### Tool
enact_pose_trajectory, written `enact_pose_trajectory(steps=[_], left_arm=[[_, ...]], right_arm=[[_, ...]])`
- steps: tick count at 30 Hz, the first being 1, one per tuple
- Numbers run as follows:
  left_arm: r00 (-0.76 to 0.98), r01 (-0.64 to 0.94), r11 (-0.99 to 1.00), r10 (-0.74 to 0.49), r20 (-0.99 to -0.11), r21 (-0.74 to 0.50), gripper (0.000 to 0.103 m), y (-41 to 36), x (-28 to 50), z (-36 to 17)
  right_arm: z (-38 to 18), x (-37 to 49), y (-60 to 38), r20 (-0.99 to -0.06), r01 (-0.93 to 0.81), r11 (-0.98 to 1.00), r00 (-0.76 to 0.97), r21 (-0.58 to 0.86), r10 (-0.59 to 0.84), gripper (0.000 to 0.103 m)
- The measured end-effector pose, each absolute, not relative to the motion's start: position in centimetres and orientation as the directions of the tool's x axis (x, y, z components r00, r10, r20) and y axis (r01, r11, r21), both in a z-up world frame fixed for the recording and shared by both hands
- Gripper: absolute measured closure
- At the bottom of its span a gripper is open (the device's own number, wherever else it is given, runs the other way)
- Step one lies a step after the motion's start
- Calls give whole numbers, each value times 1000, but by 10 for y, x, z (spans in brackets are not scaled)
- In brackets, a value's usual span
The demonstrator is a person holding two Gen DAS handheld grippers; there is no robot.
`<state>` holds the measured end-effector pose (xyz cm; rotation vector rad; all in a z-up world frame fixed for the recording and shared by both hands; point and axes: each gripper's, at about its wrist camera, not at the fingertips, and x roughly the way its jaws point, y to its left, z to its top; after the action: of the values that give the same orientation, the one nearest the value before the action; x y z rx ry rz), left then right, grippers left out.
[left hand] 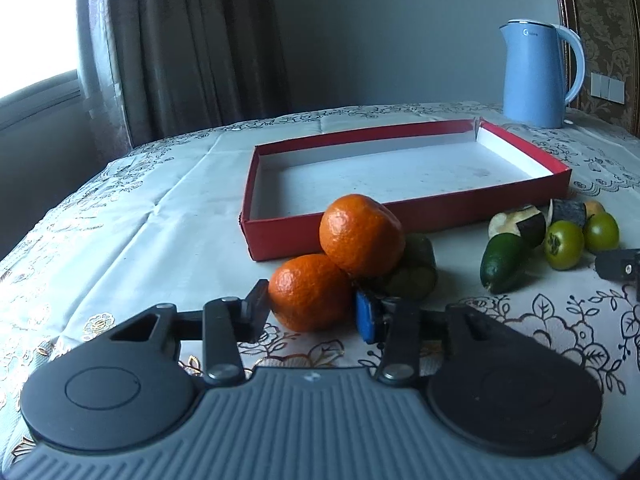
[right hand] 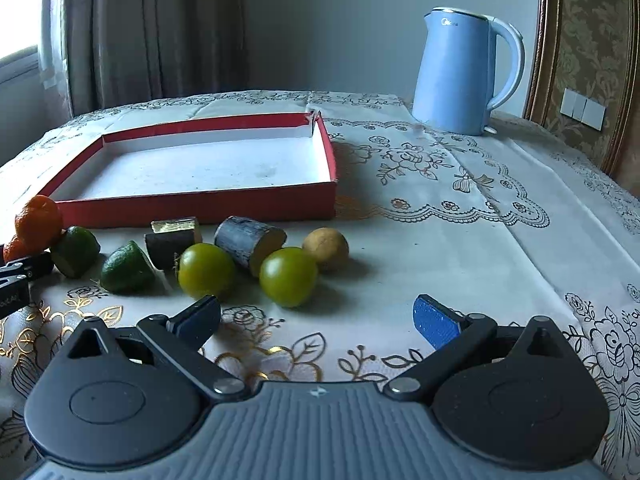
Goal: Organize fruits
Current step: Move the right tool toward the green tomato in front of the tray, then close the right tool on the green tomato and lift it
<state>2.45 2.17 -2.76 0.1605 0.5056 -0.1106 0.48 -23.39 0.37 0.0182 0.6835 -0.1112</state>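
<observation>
My left tongs (left hand: 312,306) are clamping the lower orange (left hand: 310,292). My right tongs (right hand: 316,320) are gaping apart, hovering just before a green fruit (right hand: 289,276).

A: The second orange (left hand: 362,236) hides most of the cut green fruit (left hand: 416,272) at its four o'clock.

B: In the right wrist view both oranges sit at nine o'clock, the lower orange (right hand: 12,249) cut by the frame edge.

A: The kettle (right hand: 460,72) logo is too small to read.
</observation>
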Motion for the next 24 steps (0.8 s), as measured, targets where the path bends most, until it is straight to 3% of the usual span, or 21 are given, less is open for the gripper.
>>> enact_pose_trajectory(steps=[9, 13, 18, 21, 24], left_arm=[[867, 91, 994, -48, -496, 62, 63, 36, 20, -23], [871, 88, 995, -51, -489, 52, 63, 38, 15, -20], [866, 88, 996, -64, -496, 25, 63, 46, 17, -22], [872, 93, 995, -61, -486, 41, 63, 44, 17, -23], [875, 106, 993, -68, -479, 53, 63, 44, 16, -24]], right_arm=[[4, 6, -236, -624, 58, 998, 781, 27, -29, 4], [1, 11, -243, -629, 63, 996, 777, 65, -8, 21], [-1, 19, -241, -627, 63, 997, 779, 47, -20, 34], [-1, 22, -239, -619, 56, 998, 785, 30, -25, 54], [-2, 26, -239, -619, 45, 998, 786, 40, -11, 57]])
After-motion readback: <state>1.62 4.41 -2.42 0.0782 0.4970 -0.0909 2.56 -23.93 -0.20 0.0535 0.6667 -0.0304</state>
